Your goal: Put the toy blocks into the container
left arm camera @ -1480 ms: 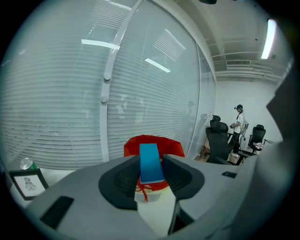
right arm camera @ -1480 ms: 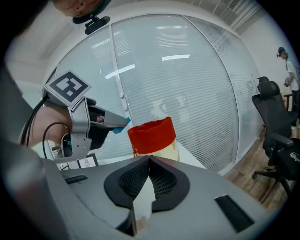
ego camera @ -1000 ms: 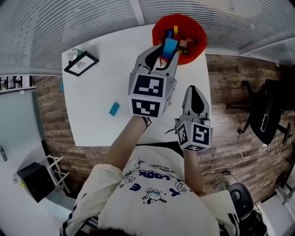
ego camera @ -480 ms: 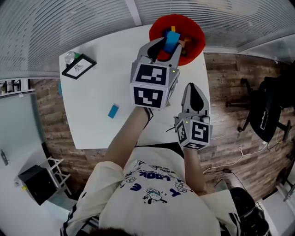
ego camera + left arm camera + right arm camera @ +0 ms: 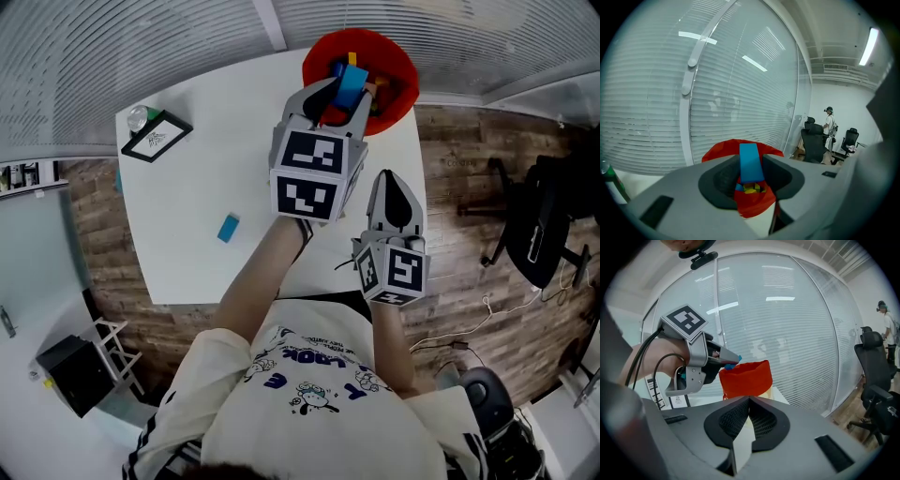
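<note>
I saw a white counter [image 5: 187, 216] on a wood-plank floor [image 5: 469, 169], with slatted blinds [image 5: 141, 47] across the top of the frame and an office chair [image 5: 539, 239] at the right. I counted one red container [image 5: 398, 66] at the counter's upper right and one framed card [image 5: 155, 136] at upper left. Two blue blocks were outside the container: the loose block [image 5: 228, 228] lay left of centre, and the held block [image 5: 751, 161] was pinched upright in the left claw [image 5: 341, 91]. The blocks inside were jumbled, perhaps several. Since a second before, the left claw had edged from the container's near rim to above its mouth. The right claw [image 5: 391, 187], pressed together and empty, had stayed lower right.
</note>
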Tool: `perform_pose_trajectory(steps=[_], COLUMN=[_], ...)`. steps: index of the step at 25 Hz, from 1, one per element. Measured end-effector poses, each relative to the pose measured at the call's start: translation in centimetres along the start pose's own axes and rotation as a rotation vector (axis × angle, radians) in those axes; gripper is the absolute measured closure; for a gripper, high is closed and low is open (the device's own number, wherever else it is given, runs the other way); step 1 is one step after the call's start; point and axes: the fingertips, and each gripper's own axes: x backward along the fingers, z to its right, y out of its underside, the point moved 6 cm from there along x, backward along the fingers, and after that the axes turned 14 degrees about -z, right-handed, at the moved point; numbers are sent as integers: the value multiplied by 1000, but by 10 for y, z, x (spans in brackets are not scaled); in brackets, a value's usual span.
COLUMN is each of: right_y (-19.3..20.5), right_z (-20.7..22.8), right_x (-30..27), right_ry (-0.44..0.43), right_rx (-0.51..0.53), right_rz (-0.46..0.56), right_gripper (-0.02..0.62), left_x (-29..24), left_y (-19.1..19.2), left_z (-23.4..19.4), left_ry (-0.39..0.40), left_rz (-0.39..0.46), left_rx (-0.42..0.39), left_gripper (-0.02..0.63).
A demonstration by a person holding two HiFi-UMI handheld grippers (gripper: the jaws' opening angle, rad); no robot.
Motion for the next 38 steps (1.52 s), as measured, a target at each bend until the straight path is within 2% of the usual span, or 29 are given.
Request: perform_pose_trajectory(steps=[10, 20, 21, 23, 25, 26, 29, 38], right_y=[4, 4, 4, 3, 3, 3, 2, 1], right_z=[-2, -4, -5, -7, -10, -11, -15, -28], right_x=[-3, -3, -3, -3, -3, -3, -3, -1], right_ry=[2, 9, 8, 6, 3, 1, -3, -18], right_rx=[-12, -11, -11, -9, -7, -7, -6, 14], right_rz=[-14, -13, -13, -12, -10, -9, -8, -6], right_gripper=[569, 569, 569, 569, 569, 569, 569, 569], left_x=[-4, 0, 1, 5, 9, 11, 17, 36], left_y=[2, 4, 4, 4, 4, 5, 7, 13], left_z=[-4, -9, -10, -13, -16, -17, -21, -30], left_ry=[-21, 7, 7, 3, 6, 11, 28, 25], left_rz=[-3, 26, 30, 40, 54, 61, 78, 101], left_rx=[7, 54, 57, 61, 70, 77, 99, 122], left_gripper=[422, 422, 429, 487, 499, 538, 567, 575])
